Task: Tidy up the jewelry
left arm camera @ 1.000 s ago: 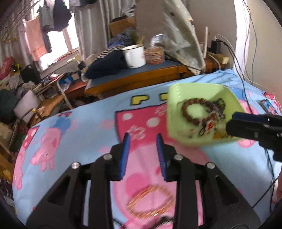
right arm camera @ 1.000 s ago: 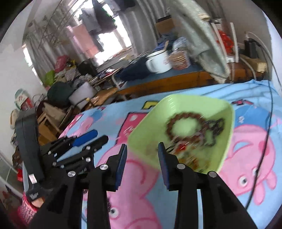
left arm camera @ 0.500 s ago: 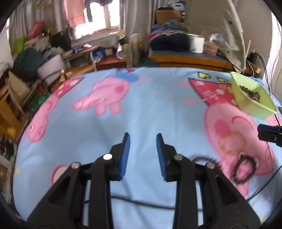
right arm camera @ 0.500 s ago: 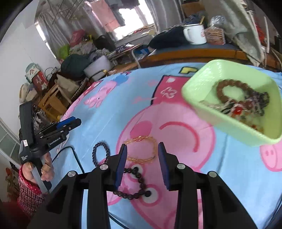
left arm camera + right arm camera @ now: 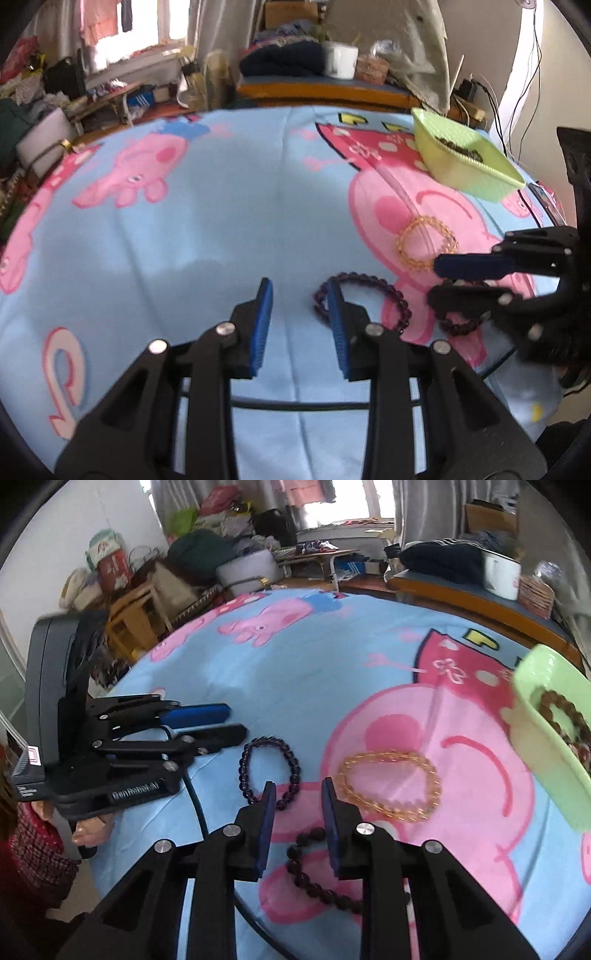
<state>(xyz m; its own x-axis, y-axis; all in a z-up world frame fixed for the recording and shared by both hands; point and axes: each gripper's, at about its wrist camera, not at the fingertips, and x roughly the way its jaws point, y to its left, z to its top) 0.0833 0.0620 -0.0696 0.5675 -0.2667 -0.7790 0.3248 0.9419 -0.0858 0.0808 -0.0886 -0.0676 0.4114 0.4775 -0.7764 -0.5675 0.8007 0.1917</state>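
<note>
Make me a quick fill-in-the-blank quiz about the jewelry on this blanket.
The tray holding beaded bracelets is ___.
In the right wrist view, the bracelet left of the golden bracelet is ___.
The cartoon pigs on the blanket are ___.
Missing words: green; purple; pink.

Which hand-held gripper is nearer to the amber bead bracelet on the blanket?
Right. The right hand-held gripper has its fingertips just beside the amber bracelet; the left hand-held gripper is farther off, on the far side of the purple bracelet.
</note>
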